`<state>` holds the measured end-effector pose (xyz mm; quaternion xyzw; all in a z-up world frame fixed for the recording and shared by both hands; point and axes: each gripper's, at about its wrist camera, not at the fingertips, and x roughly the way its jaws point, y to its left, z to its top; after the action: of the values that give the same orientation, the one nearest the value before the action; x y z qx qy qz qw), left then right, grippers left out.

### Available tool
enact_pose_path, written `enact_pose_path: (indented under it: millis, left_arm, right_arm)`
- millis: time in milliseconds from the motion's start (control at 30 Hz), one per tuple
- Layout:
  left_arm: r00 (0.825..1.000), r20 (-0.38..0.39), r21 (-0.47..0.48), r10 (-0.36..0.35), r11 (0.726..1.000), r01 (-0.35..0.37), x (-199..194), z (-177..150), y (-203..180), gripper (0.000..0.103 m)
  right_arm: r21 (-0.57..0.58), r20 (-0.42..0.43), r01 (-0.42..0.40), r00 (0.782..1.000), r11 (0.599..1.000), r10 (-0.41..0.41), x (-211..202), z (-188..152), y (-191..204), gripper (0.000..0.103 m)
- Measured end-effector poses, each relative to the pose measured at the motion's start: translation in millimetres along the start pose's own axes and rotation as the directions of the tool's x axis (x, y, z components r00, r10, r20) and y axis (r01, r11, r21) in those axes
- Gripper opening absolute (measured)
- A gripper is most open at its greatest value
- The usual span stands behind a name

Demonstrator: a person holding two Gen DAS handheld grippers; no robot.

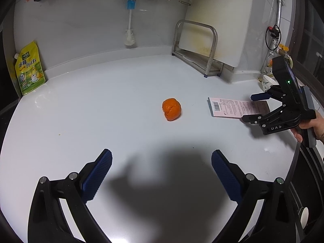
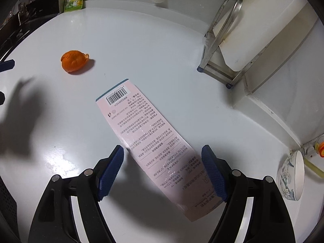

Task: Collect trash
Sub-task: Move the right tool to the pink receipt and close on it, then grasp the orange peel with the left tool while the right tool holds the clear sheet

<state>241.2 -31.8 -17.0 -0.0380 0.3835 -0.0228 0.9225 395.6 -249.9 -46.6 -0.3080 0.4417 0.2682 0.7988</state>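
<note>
Now the right gripper [image 2: 162, 170] is holding its jaws wide over the pink packaging card [image 2: 149, 139], which is lying flat on the white bench [image 2: 141, 40]. Likewise the left gripper [image 1: 162, 174] is spreading its jaws, empty, short of the orange peel [image 1: 171, 109]. Only the right wrist view is showing a floral bowl [image 2: 291, 176] tipped by the wall.

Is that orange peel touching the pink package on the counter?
Apart. The right wrist view shows bare white counter between the orange peel and the pink package.
</note>
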Motion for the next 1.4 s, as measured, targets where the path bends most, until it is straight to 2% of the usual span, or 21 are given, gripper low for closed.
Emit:
enact_pose_path:
  millis: [300,500,533,600,667,700,767,867,1000,1100,1200,1300,1400]
  left_arm:
    - [1.000,-0.005,-0.003,0.004,1.000,-0.004,1.1,0.5,0.8,0.097]
    - [1.000,-0.013,-0.015,-0.006,1.000,0.006,2.0,3.8,3.8,0.097]
    - [1.000,-0.014,-0.016,-0.004,1.000,0.004,2.6,4.8,4.2,0.097]
    - [1.000,-0.012,-0.017,0.000,1.000,0.000,3.3,6.7,4.9,0.097]
    - [1.000,-0.008,-0.017,0.003,1.000,-0.003,3.2,9.0,5.1,0.097]
    - [1.000,-0.004,-0.016,0.006,1.000,-0.006,3.3,10.8,5.1,0.097]
    - [1.000,0.000,-0.012,0.010,1.000,-0.010,4.2,13.6,4.7,0.097]
    - [1.000,0.009,-0.006,0.024,1.000,-0.024,6.4,16.4,5.2,0.097]
    - [0.999,0.006,-0.008,0.039,0.999,-0.039,13.4,18.8,8.2,0.097]
    - [0.999,-0.004,-0.010,0.042,0.999,-0.042,22.0,23.3,9.1,0.097]
    - [0.999,-0.022,-0.004,0.045,0.999,-0.045,33.4,29.9,7.6,0.097]
    - [0.998,-0.049,-0.006,0.046,0.999,-0.046,47.3,35.1,6.1,0.097]
    - [0.996,-0.070,-0.001,0.057,0.998,-0.057,60.0,38.6,2.8,0.097]
  right_arm:
    - [0.073,0.028,-0.035,0.999,0.997,0.033,12.5,2.3,-3.9,0.077]
    - [0.185,0.051,-0.059,0.997,0.981,0.050,15.6,-1.2,-8.6,0.076]
    - [0.204,0.057,-0.063,0.997,0.977,0.052,15.7,-1.9,-8.8,0.073]
    - [0.230,0.067,-0.074,0.996,0.970,0.060,13.8,-2.1,-7.5,0.061]
    - [0.258,0.071,-0.083,0.995,0.963,0.067,11.6,-1.3,-5.0,0.042]
    - [0.266,0.071,-0.088,0.995,0.960,0.071,11.6,-0.8,-3.7,0.037]
    - [0.289,0.067,-0.068,0.996,0.955,0.051,9.5,-0.9,0.9,0.024]
    - [0.330,0.060,-0.019,0.998,0.944,-0.001,8.2,-4.3,4.6,0.011]
    - [0.420,0.057,0.037,0.996,0.907,-0.067,1.5,-16.5,11.2,0.011]
    - [0.487,0.094,0.032,0.992,0.873,-0.089,-11.9,-23.8,15.6,0.011]
    - [0.576,0.146,0.001,0.984,0.817,-0.104,-30.1,-31.3,18.3,0.011]
    - [0.665,0.219,-0.080,0.971,0.742,-0.092,-43.6,-39.4,18.0,0.011]
    - [0.700,0.282,-0.131,0.954,0.702,-0.104,-50.6,-42.9,21.3,0.011]
